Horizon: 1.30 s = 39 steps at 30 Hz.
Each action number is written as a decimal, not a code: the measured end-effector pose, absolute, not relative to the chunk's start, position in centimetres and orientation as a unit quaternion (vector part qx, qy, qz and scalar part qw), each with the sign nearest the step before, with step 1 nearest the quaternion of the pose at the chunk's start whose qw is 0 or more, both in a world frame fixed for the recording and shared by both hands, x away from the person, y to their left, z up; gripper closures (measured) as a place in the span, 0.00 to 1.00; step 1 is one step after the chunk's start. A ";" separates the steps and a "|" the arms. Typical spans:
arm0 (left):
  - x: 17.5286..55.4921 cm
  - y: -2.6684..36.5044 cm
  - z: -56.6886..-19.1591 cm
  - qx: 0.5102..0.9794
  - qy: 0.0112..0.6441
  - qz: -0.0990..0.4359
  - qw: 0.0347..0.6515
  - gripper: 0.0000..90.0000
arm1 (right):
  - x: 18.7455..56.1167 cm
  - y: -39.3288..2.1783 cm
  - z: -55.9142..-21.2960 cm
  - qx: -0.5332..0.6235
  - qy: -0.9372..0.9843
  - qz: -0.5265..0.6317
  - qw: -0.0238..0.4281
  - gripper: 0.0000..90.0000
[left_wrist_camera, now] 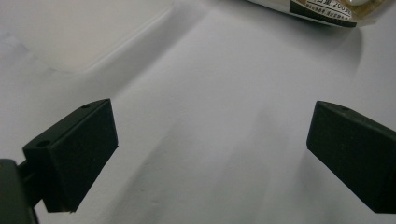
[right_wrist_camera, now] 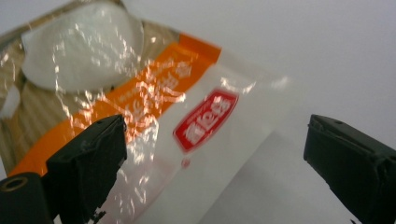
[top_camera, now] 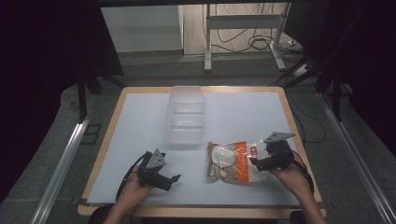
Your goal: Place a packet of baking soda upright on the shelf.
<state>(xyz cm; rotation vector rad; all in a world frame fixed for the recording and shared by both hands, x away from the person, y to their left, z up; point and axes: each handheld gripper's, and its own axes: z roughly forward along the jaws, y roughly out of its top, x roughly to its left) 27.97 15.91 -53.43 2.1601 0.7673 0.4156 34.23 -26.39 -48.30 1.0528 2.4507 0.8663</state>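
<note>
High view: clear container (top_camera: 186, 120) beyond snack bag (top_camera: 231, 161); right hand-held gripper (top_camera: 256, 163) released beside it, left hand-held gripper (top_camera: 173, 182) released.

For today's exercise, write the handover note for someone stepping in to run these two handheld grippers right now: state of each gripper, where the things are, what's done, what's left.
Left gripper: open, empty, low over the white table at front left.
Right gripper: open, at the right edge of the snack bag, its jaws either side of the bag's clear sealed end, not pressing it.
Snack bag: lies flat at front right, orange stripe and red logo up.
Clear container: at centre back, apparently empty.
Done: nothing is in the container, as far as can be seen.
Left: probably grip the bag and move it, perhaps into the container.
</note>
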 end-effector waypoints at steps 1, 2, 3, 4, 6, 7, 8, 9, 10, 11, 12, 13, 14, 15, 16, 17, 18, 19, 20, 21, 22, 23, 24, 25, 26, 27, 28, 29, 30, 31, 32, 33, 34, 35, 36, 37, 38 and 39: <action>28.0 15.9 -53.4 0.852 0.303 0.164 0.395 0.02 | 34.1 -26.5 -48.5 0.371 0.863 0.300 0.164 0.06; 28.0 15.9 -53.4 0.852 0.303 0.164 0.395 0.02 | 34.1 -26.5 -48.8 0.371 0.865 0.299 0.159 0.06; 28.0 15.9 -53.4 0.852 0.303 0.164 0.395 0.02 | 34.0 -26.5 -49.0 0.373 0.866 0.297 0.153 0.06; 28.0 15.9 -53.4 0.852 0.303 0.164 0.394 0.02 | 34.0 -26.5 -49.2 0.373 0.867 0.294 0.148 0.06; 28.0 15.9 -53.4 0.852 0.303 0.164 0.394 0.02 | 34.1 -26.3 -49.5 0.370 0.870 0.294 0.140 0.06; 28.0 15.9 -53.4 0.852 0.302 0.164 0.394 0.02 | 34.1 -26.2 -49.6 0.369 0.870 0.296 0.136 0.06; 28.0 15.9 -53.4 0.852 0.303 0.164 0.395 0.02 | 34.1 -26.1 -49.6 0.368 0.871 0.298 0.130 0.06; 28.0 15.9 -53.4 0.852 0.303 0.164 0.395 0.02 | 34.1 -26.0 -49.7 0.364 0.872 0.301 0.126 0.06; 28.0 15.9 -53.5 0.852 0.303 0.164 0.394 0.02 | 34.1 -25.9 -49.8 0.364 0.873 0.301 0.120 0.07; 28.0 15.9 -53.5 0.852 0.303 0.164 0.394 0.02 | 34.1 -25.7 -49.9 0.364 0.873 0.302 0.116 0.07; 28.0 15.9 -53.5 0.852 0.303 0.164 0.394 0.02 | 34.1 -25.7 -49.9 0.362 0.874 0.304 0.111 0.07; 28.0 15.9 -53.4 0.852 0.303 0.164 0.394 0.02 | 34.1 -25.7 -49.9 0.362 0.874 0.308 0.105 0.08; 28.0 15.9 -53.4 0.852 0.303 0.164 0.395 0.02 | 34.1 -25.6 -50.0 0.362 0.873 0.313 0.096 0.08; 28.0 15.9 -53.4 0.852 0.303 0.164 0.394 0.02 | 34.1 -25.6 -50.0 0.360 0.873 0.316 0.092 0.08; 28.0 15.9 -53.5 0.852 0.303 0.164 0.394 0.02 | 34.1 -25.6 -50.0 0.360 0.872 0.319 0.087 0.09; 28.0 15.9 -53.5 0.852 0.303 0.164 0.394 0.02 | 34.1 -25.5 -50.1 0.357 0.873 0.323 0.081 0.09; 28.0 15.9 -53.5 0.852 0.302 0.164 0.394 0.02 | 34.1 -25.4 -50.1 0.354 0.873 0.328 0.075 0.10; 28.0 15.9 -53.5 0.852 0.302 0.163 0.394 0.02 | 34.1 -25.3 -50.0 0.354 0.872 0.333 0.067 0.10; 28.0 15.9 -53.5 0.852 0.302 0.163 0.394 0.02 | 34.0 -25.2 -50.0 0.355 0.870 0.338 0.059 0.10; 28.0 15.9 -53.5 0.852 0.302 0.164 0.394 0.02 | 34.0 -25.0 -50.0 0.354 0.869 0.340 0.055 0.10; 28.0 15.9 -53.5 0.852 0.303 0.163 0.394 0.02 | 34.0 -24.8 -50.0 0.353 0.870 0.341 0.050 0.11; 28.0 15.9 -53.5 0.852 0.303 0.163 0.394 0.02 | 33.9 -24.7 -50.0 0.352 0.870 0.342 0.047 0.12; 28.0 15.9 -53.5 0.852 0.303 0.163 0.394 0.02 | 33.9 -24.5 -50.0 0.349 0.871 0.343 0.044 0.15; 28.0 15.9 -53.5 0.852 0.303 0.164 0.394 0.02 | 33.8 -24.4 -50.0 0.351 0.871 0.342 0.040 0.18; 28.0 15.9 -53.5 0.853 0.303 0.164 0.393 0.02 | 33.8 -24.2 -50.0 0.352 0.869 0.346 0.036 0.23; 28.0 15.9 -53.5 0.853 0.302 0.164 0.393 0.02 | 33.7 -24.2 -49.9 0.351 0.868 0.349 0.033 0.31; 28.0 15.9 -53.5 0.853 0.302 0.164 0.393 0.02 | 33.6 -24.1 -49.8 0.348 0.868 0.353 0.033 0.37; 28.0 15.9 -53.5 0.853 0.302 0.164 0.393 0.02 | 33.6 -24.1 -49.7 0.350 0.867 0.354 0.037 0.45; 28.0 15.9 -53.5 0.853 0.302 0.164 0.393 0.02 | 33.4 -24.1 -49.4 0.348 0.865 0.359 0.046 0.55; 28.0 15.9 -53.5 0.853 0.302 0.164 0.393 0.02 | 33.4 -24.1 -49.2 0.345 0.863 0.364 0.052 0.65; 28.0 15.9 -53.5 0.853 0.302 0.164 0.393 0.02 | 33.3 -24.2 -49.0 0.346 0.861 0.367 0.056 0.73; 28.0 15.9 -53.5 0.853 0.302 0.164 0.393 0.02 | 33.3 -24.3 -48.8 0.353 0.857 0.370 0.063 0.83; 28.0 15.9 -53.5 0.853 0.302 0.164 0.393 0.02 | 33.3 -24.4 -48.6 0.356 0.855 0.370 0.071 0.92; 28.0 15.9 -53.5 0.853 0.302 0.164 0.393 0.02 | 33.2 -24.4 -48.5 0.356 0.855 0.369 0.076 0.96; 28.0 15.9 -53.5 0.853 0.302 0.164 0.393 0.02 | 33.2 -24.5 -48.4 0.358 0.853 0.372 0.079 0.98; 28.0 15.9 -53.5 0.853 0.303 0.164 0.393 0.02 | 33.2 -24.5 -48.2 0.361 0.849 0.377 0.080 0.98; 28.0 15.9 -53.5 0.853 0.303 0.164 0.393 0.02 | 33.2 -24.4 -48.1 0.362 0.849 0.376 0.081 0.98; 28.0 15.9 -53.5 0.852 0.303 0.164 0.393 0.02 | 33.1 -24.3 -47.9 0.361 0.849 0.377 0.084 0.98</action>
